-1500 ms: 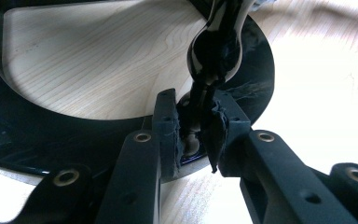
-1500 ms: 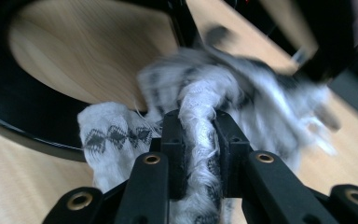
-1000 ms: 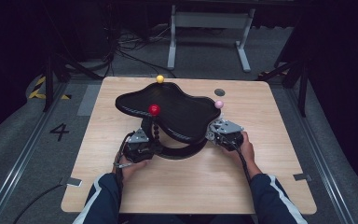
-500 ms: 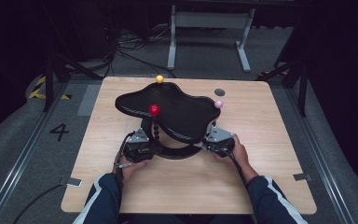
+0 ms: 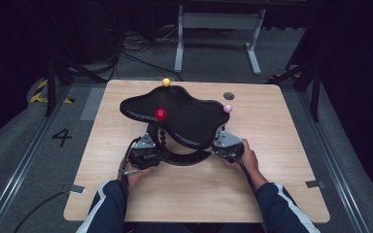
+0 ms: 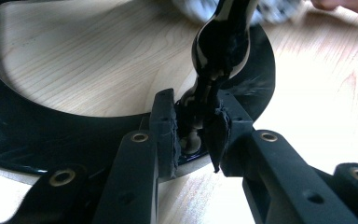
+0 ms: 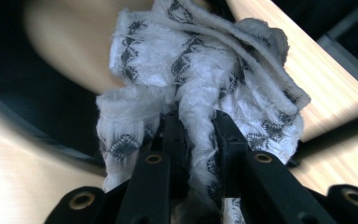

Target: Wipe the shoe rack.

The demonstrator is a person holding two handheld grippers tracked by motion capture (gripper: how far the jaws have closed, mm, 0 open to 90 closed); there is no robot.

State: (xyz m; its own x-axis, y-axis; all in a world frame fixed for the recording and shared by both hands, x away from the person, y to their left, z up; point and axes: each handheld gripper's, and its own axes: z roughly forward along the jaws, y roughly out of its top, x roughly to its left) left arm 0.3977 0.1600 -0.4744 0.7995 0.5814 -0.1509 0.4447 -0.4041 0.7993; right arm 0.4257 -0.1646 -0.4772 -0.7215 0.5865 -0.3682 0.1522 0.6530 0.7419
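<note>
1. A black stand [image 5: 175,121] is seen on the light wooden bench [image 5: 281,145]: a wavy dark top plate raised on a beaded post above a curved black base ring.
2. Three small balls are carried at the plate's edge: a red ball [image 5: 161,114] at the front, a yellow ball [image 5: 166,82] at the back, a pink ball [image 5: 228,108] at the right.
3. The left claw [image 5: 148,154] is held low at the front left of the base. In the left gripper view its claw [image 6: 196,133] is closed narrow on the glossy black post [image 6: 219,51] of the stand, gripped low down just above the base ring; the pads are pressed against it on both sides.
4. The right claw [image 5: 223,148] is placed at the right end of the base ring, beneath the plate's overhang. In the right gripper view its claw [image 7: 198,135] is clamped on a white cloth [image 7: 200,79] with a dark woven pattern, bunched and standing up between the jaws.
5. The cloth is held just beside the dark curved base (whether it touches the base cannot be told; that part is blurred).
6. Both hands are rested on the bench surface near its front half, with dark sleeves with a pale stripe seen at the bottom of the high view.
7. A small round dark grommet [image 5: 228,95] is set in the bench behind the pink ball.
</note>
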